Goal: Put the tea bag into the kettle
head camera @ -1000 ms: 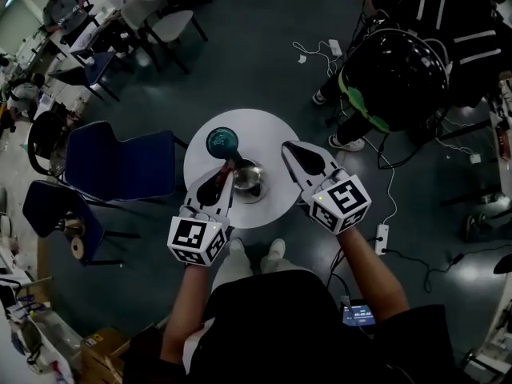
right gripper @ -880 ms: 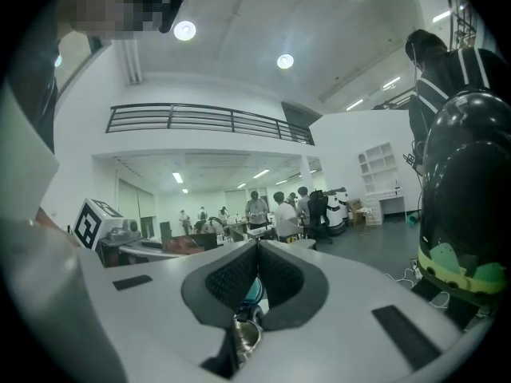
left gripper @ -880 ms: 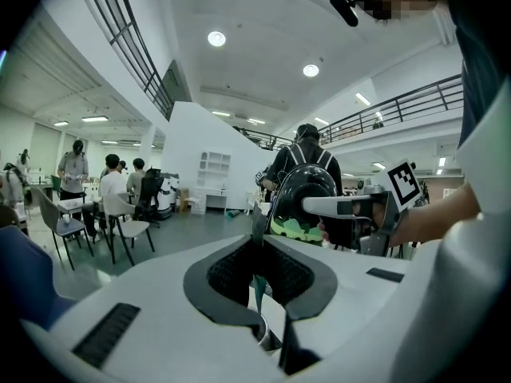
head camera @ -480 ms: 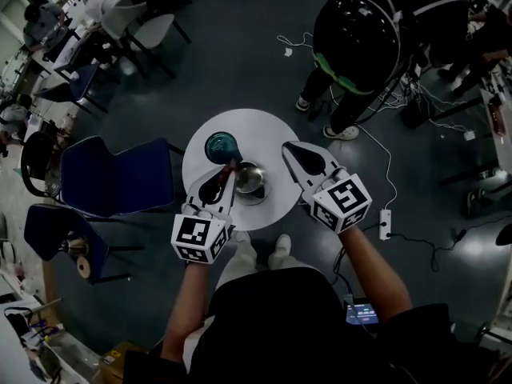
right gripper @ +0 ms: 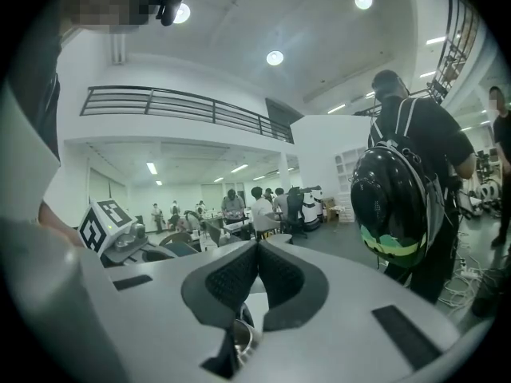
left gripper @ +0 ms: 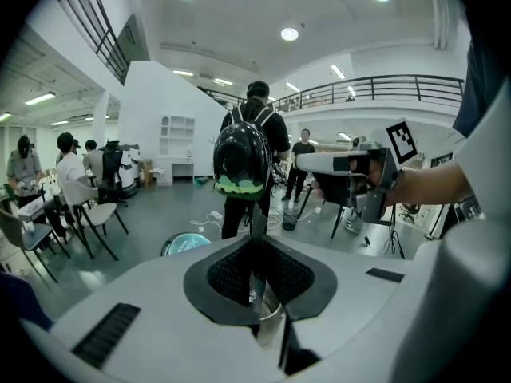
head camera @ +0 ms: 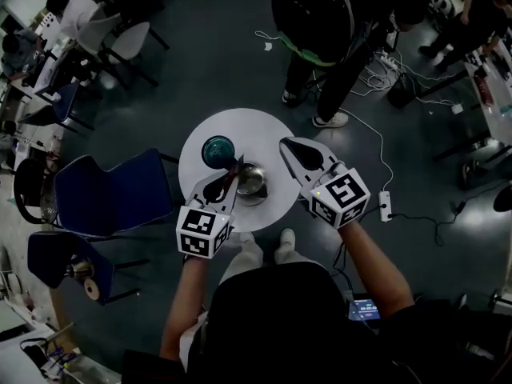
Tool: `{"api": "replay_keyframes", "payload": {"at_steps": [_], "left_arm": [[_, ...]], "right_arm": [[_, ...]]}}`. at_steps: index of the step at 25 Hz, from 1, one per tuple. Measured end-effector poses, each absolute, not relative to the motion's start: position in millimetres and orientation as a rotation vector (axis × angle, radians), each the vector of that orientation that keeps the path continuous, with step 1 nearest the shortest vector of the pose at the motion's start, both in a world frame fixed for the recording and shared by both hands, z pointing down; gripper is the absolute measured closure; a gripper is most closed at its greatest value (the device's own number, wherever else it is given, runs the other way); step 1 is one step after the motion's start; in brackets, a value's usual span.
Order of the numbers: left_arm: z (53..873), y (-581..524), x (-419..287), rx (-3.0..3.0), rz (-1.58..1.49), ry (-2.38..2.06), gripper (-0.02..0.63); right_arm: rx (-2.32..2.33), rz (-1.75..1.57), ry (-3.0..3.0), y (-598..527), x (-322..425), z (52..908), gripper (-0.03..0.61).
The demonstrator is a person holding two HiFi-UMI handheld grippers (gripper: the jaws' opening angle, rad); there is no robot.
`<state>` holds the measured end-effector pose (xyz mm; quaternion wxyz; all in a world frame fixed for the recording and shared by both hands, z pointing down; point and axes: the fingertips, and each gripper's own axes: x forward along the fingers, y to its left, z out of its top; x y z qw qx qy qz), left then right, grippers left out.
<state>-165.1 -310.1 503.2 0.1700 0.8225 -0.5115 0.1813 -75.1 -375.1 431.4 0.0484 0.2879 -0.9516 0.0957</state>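
The left gripper (head camera: 235, 169) had its fingers pinched shut on the tea bag (left gripper: 258, 218), right by the kettle (head camera: 252, 181) on the bench (head camera: 256, 130), so I'd centre it over the opening, lower it and only then let go, while the right gripper (head camera: 283, 143) was closed on nothing.

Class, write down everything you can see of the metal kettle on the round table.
The kettle is a round vessel of shiny metal, upright, its top open. It stands on the white table, beside a teal round object. The left tongs hold the tea bag above its rim; whether the bag touches the kettle cannot be told.
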Motion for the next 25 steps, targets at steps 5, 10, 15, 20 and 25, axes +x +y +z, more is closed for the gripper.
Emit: {"api": "replay_keyframes", "payload": {"at_steps": [5,10,15,20,25], "left_arm": [[529,-309,-161,2.311,0.681,-1.344,0.575],[548,-308,-159,2.316,0.881,-1.252,0.575],[566,-318,-163,2.307,1.045,-1.189,0.575],[584,-317,-166,2.260,1.188,-1.108,0.575],[601,-318,-162,2.274,1.337,-1.013,0.575]], "right_arm": [[0.906,0.300,-2.880,-374,-74,438,0.558],[0.927,0.307,-2.867,-373,-77,440,0.558],[0.929,0.316,-2.855,-378,-82,445,0.558],[0.941,0.323,-2.846,-380,-80,447,0.558],[0.952,0.326,-2.840,-383,-78,451,0.558]]}}
